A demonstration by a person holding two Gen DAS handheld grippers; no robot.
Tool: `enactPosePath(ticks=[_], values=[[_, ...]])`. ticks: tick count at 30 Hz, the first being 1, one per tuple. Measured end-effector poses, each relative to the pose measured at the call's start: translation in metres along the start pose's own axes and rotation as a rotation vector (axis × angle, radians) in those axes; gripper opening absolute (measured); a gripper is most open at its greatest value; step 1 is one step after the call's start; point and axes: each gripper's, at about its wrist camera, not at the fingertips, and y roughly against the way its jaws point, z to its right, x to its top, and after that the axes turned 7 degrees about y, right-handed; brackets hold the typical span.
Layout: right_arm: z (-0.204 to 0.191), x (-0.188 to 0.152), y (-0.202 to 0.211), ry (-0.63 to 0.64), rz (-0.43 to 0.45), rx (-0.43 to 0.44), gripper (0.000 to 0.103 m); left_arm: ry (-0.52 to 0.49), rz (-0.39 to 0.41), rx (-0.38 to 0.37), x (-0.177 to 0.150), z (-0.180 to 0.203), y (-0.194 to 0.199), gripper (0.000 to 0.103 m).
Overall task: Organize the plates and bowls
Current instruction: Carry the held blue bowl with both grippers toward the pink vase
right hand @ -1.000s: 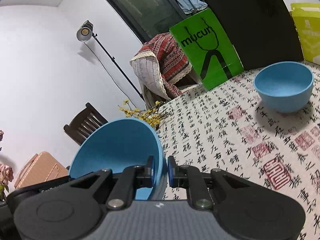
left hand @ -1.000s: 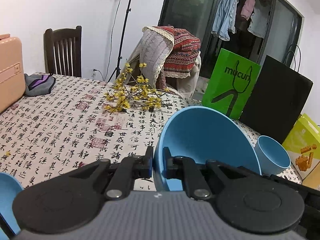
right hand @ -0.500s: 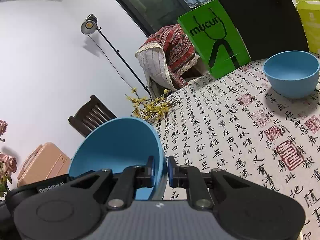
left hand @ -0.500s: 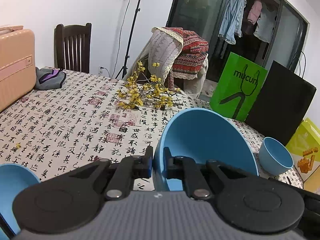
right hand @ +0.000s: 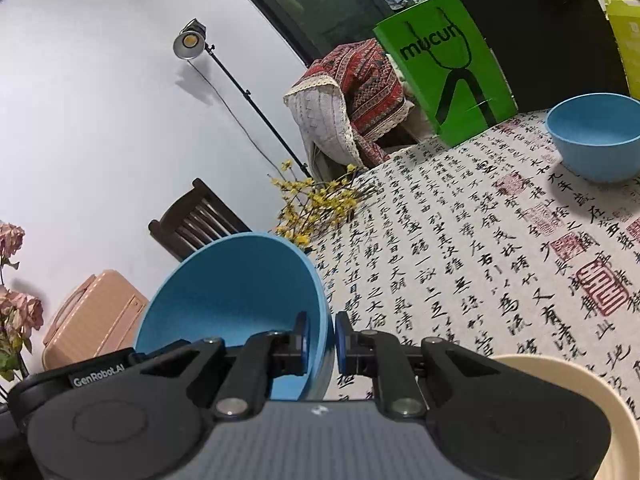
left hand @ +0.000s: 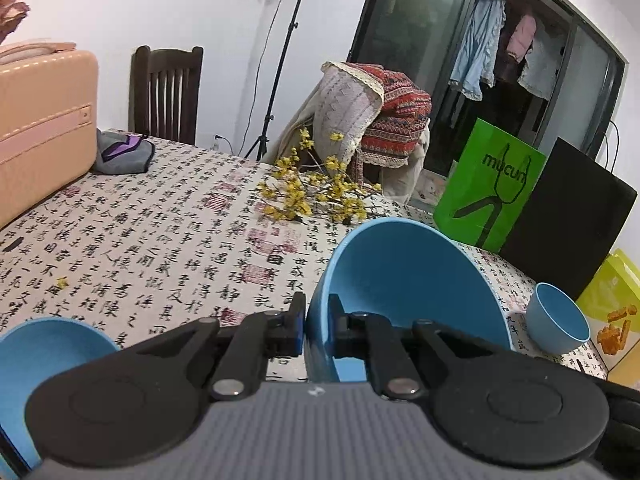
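While pinching blue bowl [left hand: 404,280] rim, left tool [left hand: 317,326] nearly closed.

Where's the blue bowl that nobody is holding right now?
The free blue bowl sits on the table's far right in the right wrist view, near the green bag; it is small at the right edge of the left view.

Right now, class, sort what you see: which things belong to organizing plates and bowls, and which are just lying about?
Job:
left gripper gripping a blue bowl
right gripper gripping another blue bowl
small blue bowl on the table
cream dish

Lying about:
yellow flower sprigs
green bag
peach suitcase
grey pouch
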Motion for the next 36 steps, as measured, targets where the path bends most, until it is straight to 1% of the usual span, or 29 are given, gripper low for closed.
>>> enactPosePath(ticks=[23, 36], values=[[-0.06, -0.024, -0.003, 0.06, -0.02, 0.049, 0.013, 0.071, 0.04, 0.027, 0.004, -0.061, 0.038, 0.011], [-0.095, -0.035, -0.003, 0.091, -0.033, 0.094, 0.013, 0.105, 0.08, 0.051, 0.009, -0.091, 0.065, 0.011]])
